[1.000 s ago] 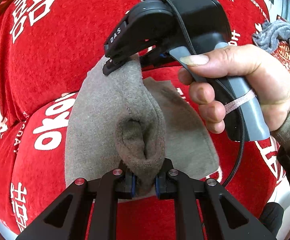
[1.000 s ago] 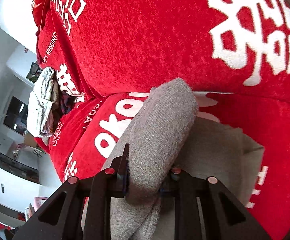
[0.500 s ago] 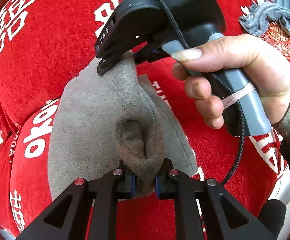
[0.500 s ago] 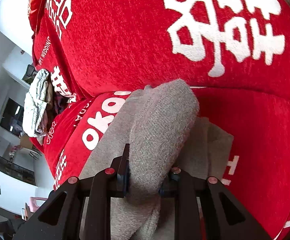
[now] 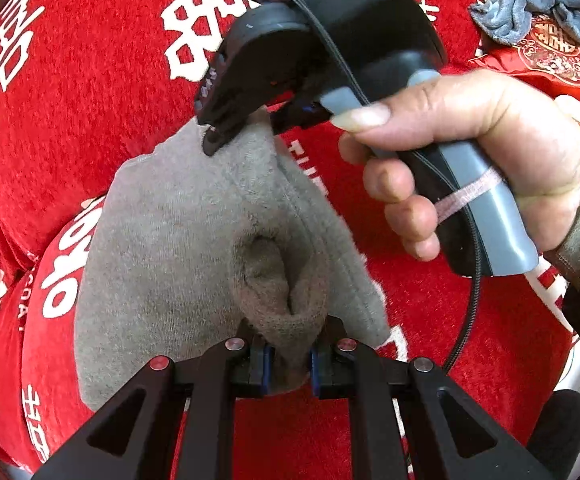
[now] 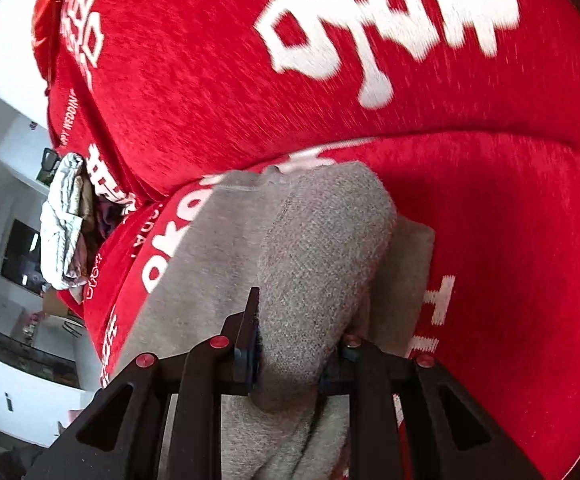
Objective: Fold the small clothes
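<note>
Grey knit garment (image 5: 161,248) lies draped over a red plush sofa cover (image 5: 89,92) printed with white characters and letters; we note one end of it pinched in each pair of tongs. Left tongs (image 5: 287,360) are closed on a bunched fold of the cloth at the near edge, blue pads pressing both sides of the wad. Right tongs (image 5: 241,124), seen from the left wrist view, are clamped on the far edge of the same garment, black fingers angled down onto it. We see the right hand (image 5: 470,160) wrapped around the grey-and-black handle, thumb laid along the top, three fingers curled under, a braided cable running down from the housing. From the right wrist view the right tongs (image 6: 298,364) hold a thick rounded roll of the fabric (image 6: 322,248) between the pads. Texture: terry-like loops on the folded side, finer ribbed knit on the flat side. A grey cloth (image 5: 530,4) lies bunched at the far right of the sofa, well apart.
</note>
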